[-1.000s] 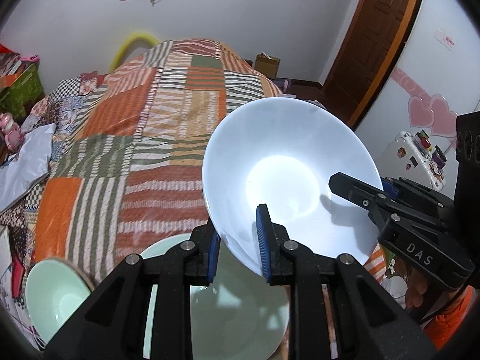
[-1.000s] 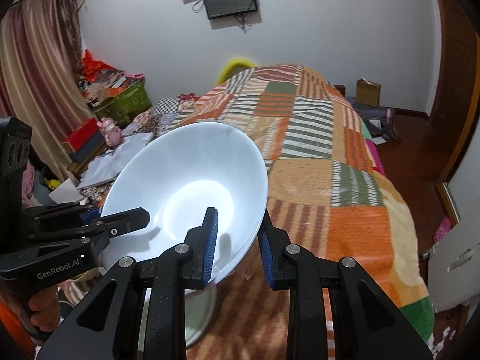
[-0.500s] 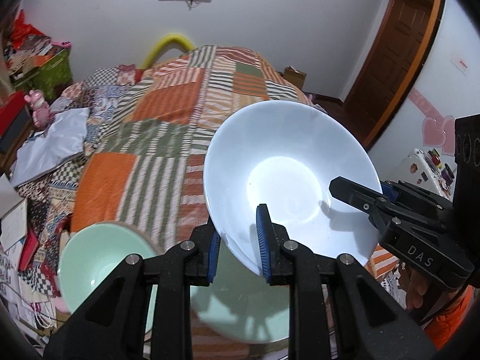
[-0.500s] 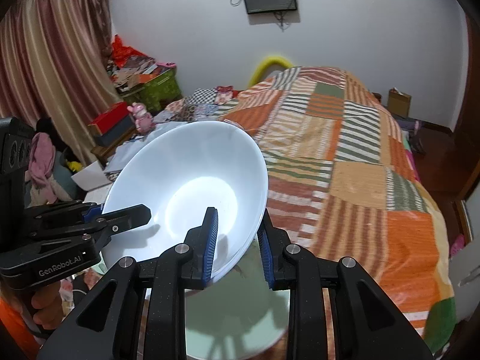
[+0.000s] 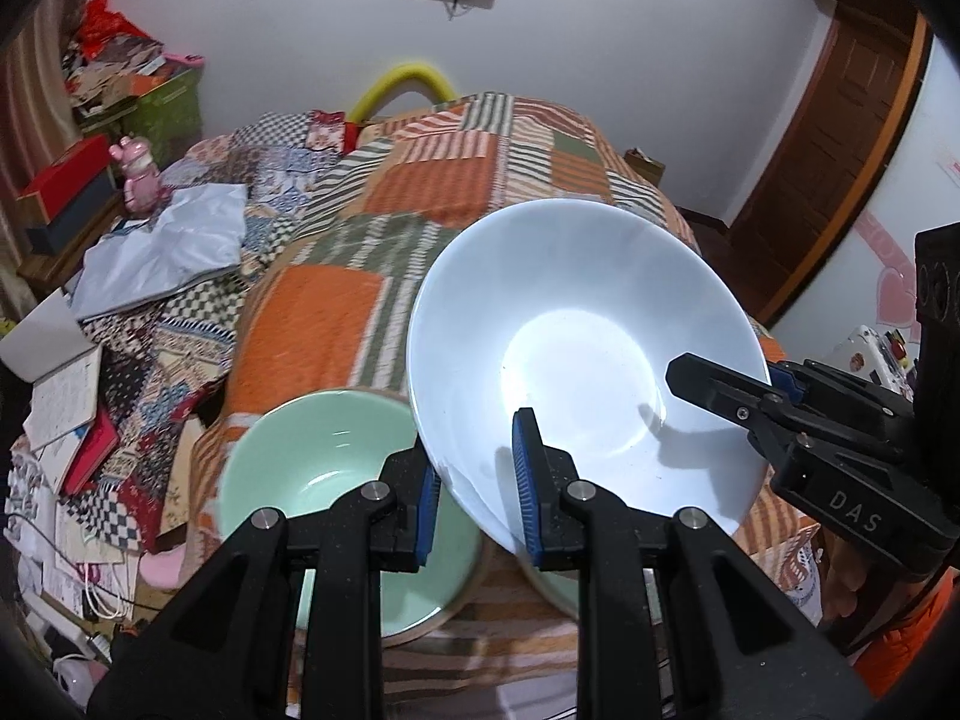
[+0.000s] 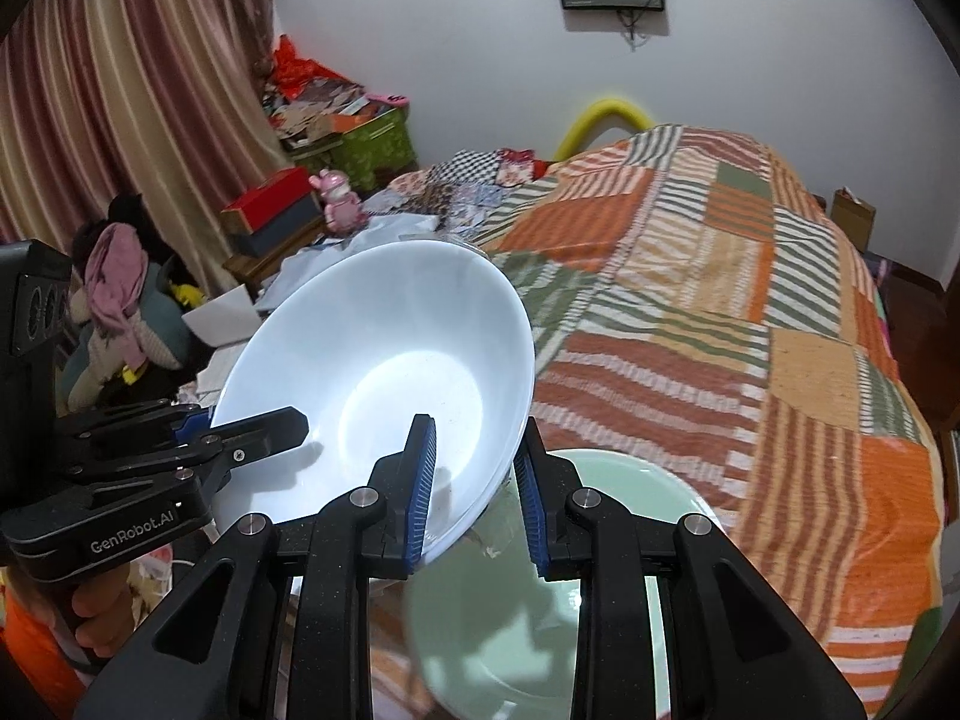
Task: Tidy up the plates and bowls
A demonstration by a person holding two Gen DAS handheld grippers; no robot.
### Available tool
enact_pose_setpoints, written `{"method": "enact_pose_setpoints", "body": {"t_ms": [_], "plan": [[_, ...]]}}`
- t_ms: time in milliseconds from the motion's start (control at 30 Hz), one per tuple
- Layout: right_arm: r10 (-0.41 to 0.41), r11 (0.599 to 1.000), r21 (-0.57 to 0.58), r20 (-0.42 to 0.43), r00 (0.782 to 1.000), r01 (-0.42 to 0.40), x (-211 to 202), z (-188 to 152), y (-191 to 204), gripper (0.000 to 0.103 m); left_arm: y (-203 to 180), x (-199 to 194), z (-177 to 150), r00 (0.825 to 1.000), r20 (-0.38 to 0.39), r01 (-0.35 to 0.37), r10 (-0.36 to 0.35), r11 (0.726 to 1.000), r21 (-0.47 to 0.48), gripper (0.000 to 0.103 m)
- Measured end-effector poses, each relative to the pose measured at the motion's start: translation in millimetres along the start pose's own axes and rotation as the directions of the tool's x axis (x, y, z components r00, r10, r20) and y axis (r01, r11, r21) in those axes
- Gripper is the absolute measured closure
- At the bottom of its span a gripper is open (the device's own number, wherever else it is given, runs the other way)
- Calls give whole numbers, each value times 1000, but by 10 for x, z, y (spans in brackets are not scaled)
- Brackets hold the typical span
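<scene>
A large white bowl (image 5: pixel 576 360) hangs tilted above the near end of the bed, held from both sides. My left gripper (image 5: pixel 477 480) is shut on its near left rim, blue pads on either side of the wall. My right gripper (image 6: pixel 477 480) is shut on the opposite rim of the white bowl (image 6: pixel 384 360). Each gripper also shows in the other's view, clamped on the rim. A mint green bowl (image 5: pixel 318 480) stands on the bed just below my left gripper. A mint green plate (image 6: pixel 636 546) lies under my right gripper, partly hidden by the fingers.
The patchwork bedspread (image 5: pixel 456 180) stretches away behind the bowls. Papers, books and cloth (image 5: pixel 90 384) clutter the left side. A pink toy (image 6: pixel 339 204), boxes and a curtain (image 6: pixel 120 120) stand at the left wall. A wooden door (image 5: pixel 840 150) is at the right.
Both grippers have carried the white bowl leftward over the bed, still clamped on it. The green bowl has come from the lower left corner to under the left gripper.
</scene>
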State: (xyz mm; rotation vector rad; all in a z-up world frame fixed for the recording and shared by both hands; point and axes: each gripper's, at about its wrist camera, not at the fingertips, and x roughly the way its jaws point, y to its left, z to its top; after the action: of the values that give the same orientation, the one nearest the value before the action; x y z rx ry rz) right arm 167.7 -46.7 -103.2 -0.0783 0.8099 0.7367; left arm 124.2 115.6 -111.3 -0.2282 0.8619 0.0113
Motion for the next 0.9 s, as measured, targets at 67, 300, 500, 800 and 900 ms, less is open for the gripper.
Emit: {"method": "enact_pose_setpoints", "body": {"t_ms": [67,300,500,800,900], "plan": [[8,1000,-12,-9,1000,-9,47,0,75,79,87,-22,-24,1000,0,-9,9,1000,-12,81],[42,998,-34,-49,998,-43,250,-36,315,79,411,-41,-160,999,-18,-37,36,998,-51,81],[64,997,-39,-93,994,-67,426,-93,440,79,643,-13,-284,997,-47,-65,61,995,-76,81],[85,995,-39,-154,984,-92,626,-168,548,79,845,89,-428,993,-96,-83,72,991,-109,81],[91,994,-39,-175,980,-99,685,-204,578,79,893,116,-464,991,-109,-89,76,989,-117,81]]}}
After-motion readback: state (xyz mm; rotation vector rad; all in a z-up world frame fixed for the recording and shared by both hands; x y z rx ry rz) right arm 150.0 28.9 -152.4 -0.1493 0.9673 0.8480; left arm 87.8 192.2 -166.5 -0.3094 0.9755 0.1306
